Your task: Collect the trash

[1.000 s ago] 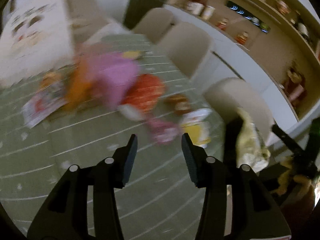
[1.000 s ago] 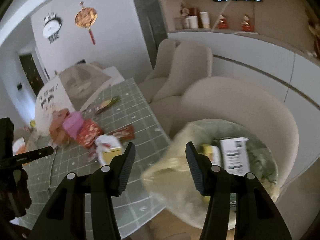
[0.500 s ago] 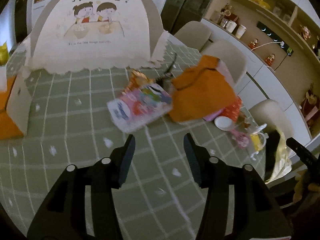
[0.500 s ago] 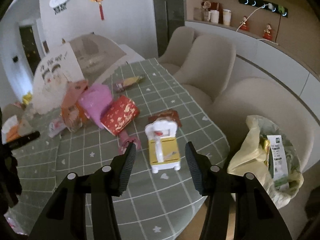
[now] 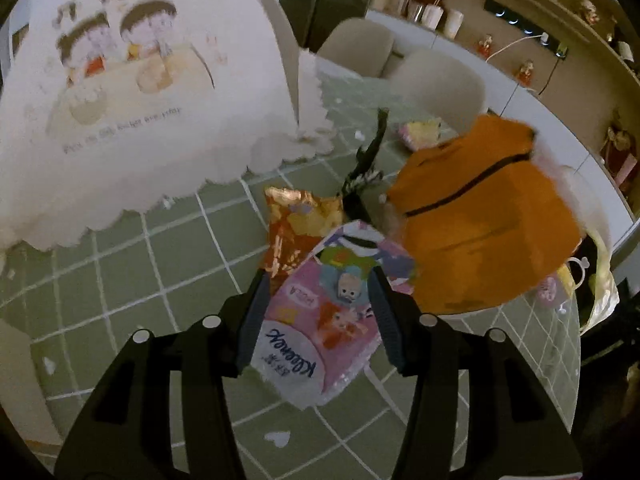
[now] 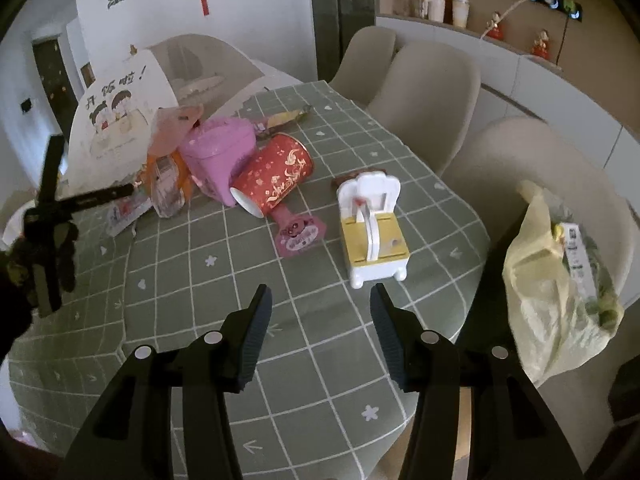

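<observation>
Fingers of the left gripper [image 5: 318,312] straddled a pink tissue pack [image 5: 320,320] on the green checked tablecloth [image 5: 120,280], jaws spread either side of it; whether they pinched it could not be told. An orange foil wrapper [image 5: 292,224] lay just beyond, an orange bag [image 5: 480,216] to its right. The right gripper [image 6: 318,328] hovered wide open over the tablecloth, near a yellow-and-white toy [image 6: 374,236]. A yellow trash bag [image 6: 560,284] sat on a chair [image 6: 540,160] at the table's edge.

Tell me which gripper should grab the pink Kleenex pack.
Left. The left gripper already straddles the Kleenex pack, jaws open; the right gripper hangs open over bare tablecloth, far off.
</observation>
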`<act>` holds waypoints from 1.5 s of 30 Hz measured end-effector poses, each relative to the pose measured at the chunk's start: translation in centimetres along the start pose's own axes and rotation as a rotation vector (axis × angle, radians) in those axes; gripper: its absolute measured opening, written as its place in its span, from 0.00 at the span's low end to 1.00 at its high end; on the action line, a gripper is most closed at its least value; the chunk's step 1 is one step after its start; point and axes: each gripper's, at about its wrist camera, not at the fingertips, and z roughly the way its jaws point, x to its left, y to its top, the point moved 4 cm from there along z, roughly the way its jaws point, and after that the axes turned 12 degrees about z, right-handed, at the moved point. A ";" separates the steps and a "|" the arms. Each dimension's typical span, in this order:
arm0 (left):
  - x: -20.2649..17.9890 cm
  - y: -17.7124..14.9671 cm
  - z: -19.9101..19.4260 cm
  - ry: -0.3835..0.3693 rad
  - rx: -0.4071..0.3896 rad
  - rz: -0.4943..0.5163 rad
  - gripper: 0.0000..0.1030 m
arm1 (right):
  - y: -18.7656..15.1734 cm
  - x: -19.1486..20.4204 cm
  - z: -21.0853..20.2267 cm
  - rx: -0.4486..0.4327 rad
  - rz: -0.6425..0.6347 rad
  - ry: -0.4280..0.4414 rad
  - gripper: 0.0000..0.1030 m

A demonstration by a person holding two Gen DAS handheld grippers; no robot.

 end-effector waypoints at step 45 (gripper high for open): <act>-0.3 -1.7 -2.0 -0.049 -0.003 -0.212 0.38 | 27.1 9.7 25.9 0.091 -0.065 0.267 0.07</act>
